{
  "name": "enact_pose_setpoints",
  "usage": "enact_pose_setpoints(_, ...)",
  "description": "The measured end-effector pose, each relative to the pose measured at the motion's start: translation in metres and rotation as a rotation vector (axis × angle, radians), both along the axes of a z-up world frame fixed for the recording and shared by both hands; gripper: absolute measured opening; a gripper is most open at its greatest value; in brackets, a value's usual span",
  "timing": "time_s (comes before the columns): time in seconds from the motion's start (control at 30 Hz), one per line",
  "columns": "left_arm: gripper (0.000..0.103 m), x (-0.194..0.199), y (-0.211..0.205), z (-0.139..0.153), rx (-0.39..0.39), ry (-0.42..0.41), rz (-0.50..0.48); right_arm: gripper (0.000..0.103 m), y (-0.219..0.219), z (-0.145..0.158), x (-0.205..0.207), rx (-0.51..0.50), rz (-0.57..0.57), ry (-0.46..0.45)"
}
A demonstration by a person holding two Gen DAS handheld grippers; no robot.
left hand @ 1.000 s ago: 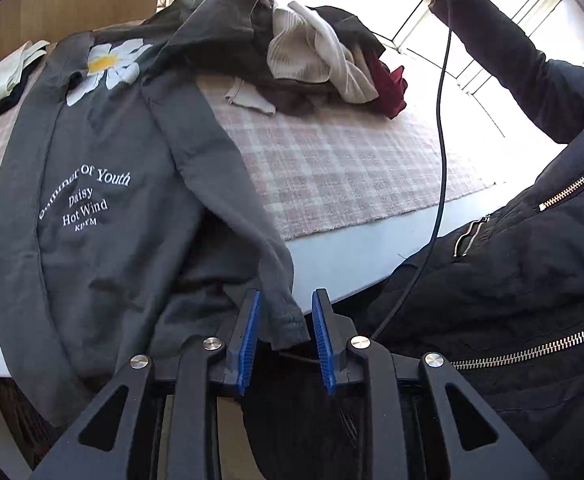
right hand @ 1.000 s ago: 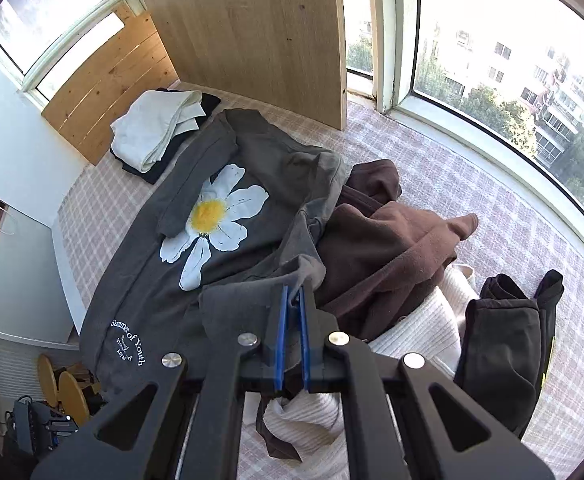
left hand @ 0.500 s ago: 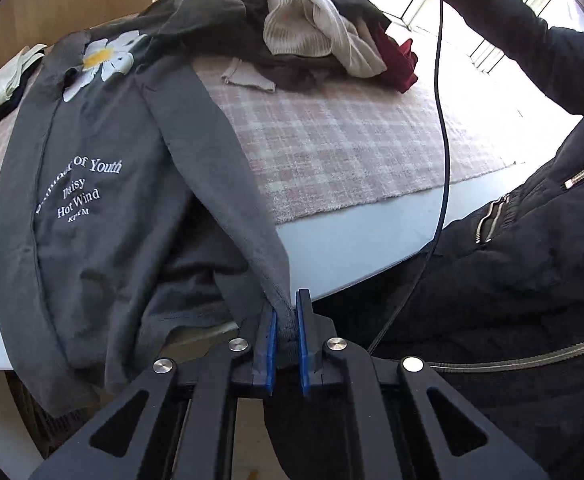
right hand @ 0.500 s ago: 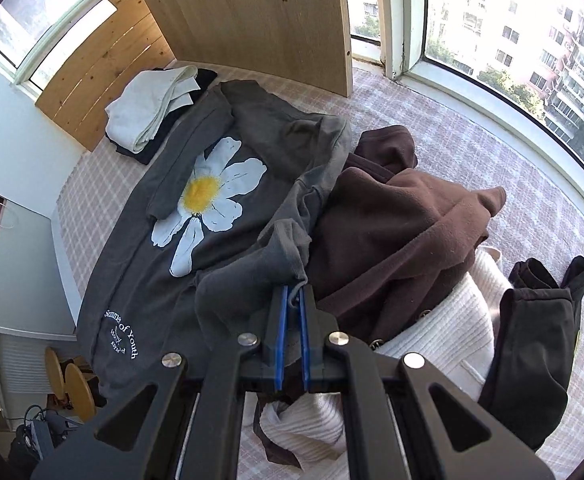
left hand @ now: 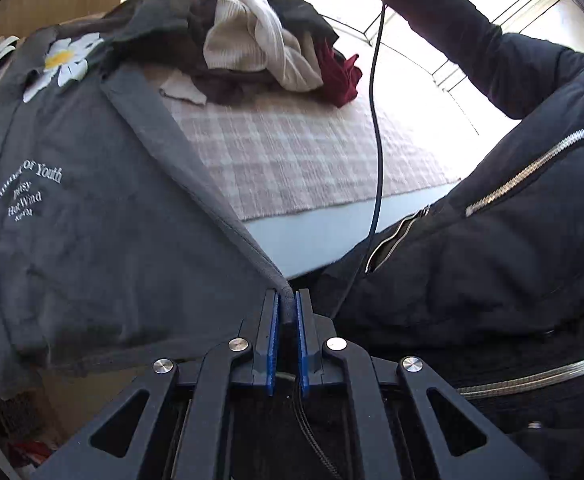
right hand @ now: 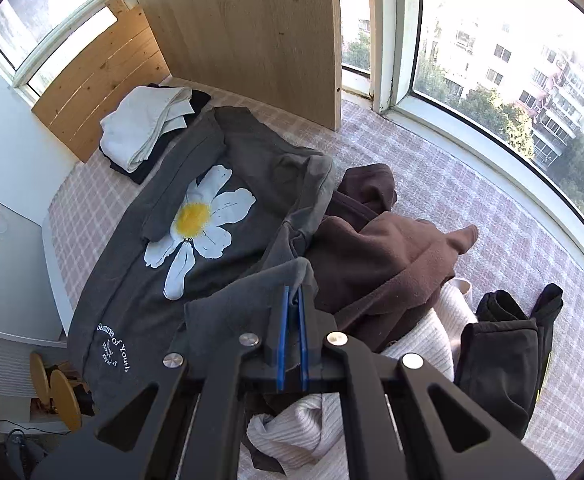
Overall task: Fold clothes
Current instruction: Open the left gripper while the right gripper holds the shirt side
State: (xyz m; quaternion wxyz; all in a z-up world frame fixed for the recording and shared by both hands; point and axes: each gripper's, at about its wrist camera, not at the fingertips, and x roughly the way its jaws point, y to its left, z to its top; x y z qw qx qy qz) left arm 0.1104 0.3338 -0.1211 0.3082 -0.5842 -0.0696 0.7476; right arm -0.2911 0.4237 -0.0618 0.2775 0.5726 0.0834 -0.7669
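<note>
Both grippers pinch a dark grey T-shirt [right hand: 140,276] spread across a checked cloth [left hand: 303,160] on the tabletop [left hand: 311,236].

The shirt lies flat, showing a white daisy print [right hand: 200,228] with a yellow centre and white lettering [left hand: 28,192] nearer the hem. The left gripper [left hand: 288,308] has its blue fingers [left hand: 275,320] pressed onto the hem corner, which hangs off the tabletop edge and pulls taut from there. The right gripper [right hand: 293,300] has its fingers [right hand: 284,320] clamped on a raised sleeve fold. Right of those fingers sits a heap of brown [right hand: 379,256], cream [right hand: 435,340] and black clothes [right hand: 503,352]; beyond the shirt lies a folded white garment [right hand: 144,128].
</note>
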Motion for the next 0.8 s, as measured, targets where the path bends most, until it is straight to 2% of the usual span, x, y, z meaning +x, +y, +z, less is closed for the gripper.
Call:
enact_pose_setpoints(0.07, 0.005, 0.001, -0.003, -0.016, 0.058, -0.057, 0.017, 0.005, 0.001, -0.011, 0.003, 0.006, 0.003, -0.031)
enact_pose_setpoints(0.17, 0.005, 0.003, -0.008, -0.011, 0.074, -0.026, 0.016, 0.005, 0.013, -0.016, 0.003, -0.04, -0.024, -0.077)
enact_pose_setpoints(0.27, 0.006, -0.001, -0.009, -0.006, 0.095, -0.002, 0.008, 0.005, 0.03, -0.006, -0.004, -0.102, -0.084, -0.081)
enact_pose_setpoints(0.43, 0.006, -0.005, -0.016, -0.03, 0.03, -0.064, -0.029, 0.005, 0.027, -0.009, -0.013, -0.105, -0.113, -0.125)
enact_pose_setpoints(0.53, 0.015, -0.007, -0.031, -0.042, -0.023, -0.111, -0.044, 0.005, 0.019, -0.007, -0.01, -0.126, -0.088, -0.167)
enact_pose_setpoints(0.57, 0.016, -0.013, -0.038, -0.038, -0.04, -0.1, -0.032, 0.005, 0.018, -0.007, -0.007, -0.129, -0.074, -0.19)
enact_pose_setpoints(0.63, 0.021, -0.033, -0.053, -0.022, -0.064, -0.027, -0.012, 0.006, 0.014, -0.008, 0.002, -0.084, -0.022, -0.221)
enact_pose_setpoints(0.67, 0.029, -0.049, -0.058, -0.013, -0.07, 0.022, -0.004, 0.006, 0.013, -0.009, 0.006, -0.056, -0.005, -0.223)
enact_pose_setpoints(0.73, 0.04, -0.085, -0.063, 0.001, -0.105, 0.137, 0.003, 0.006, 0.016, -0.011, 0.01, -0.023, 0.005, -0.222)
enact_pose_setpoints(0.8, 0.041, -0.125, -0.058, 0.011, -0.146, 0.246, -0.008, 0.006, 0.023, -0.013, 0.007, -0.042, -0.01, -0.237)
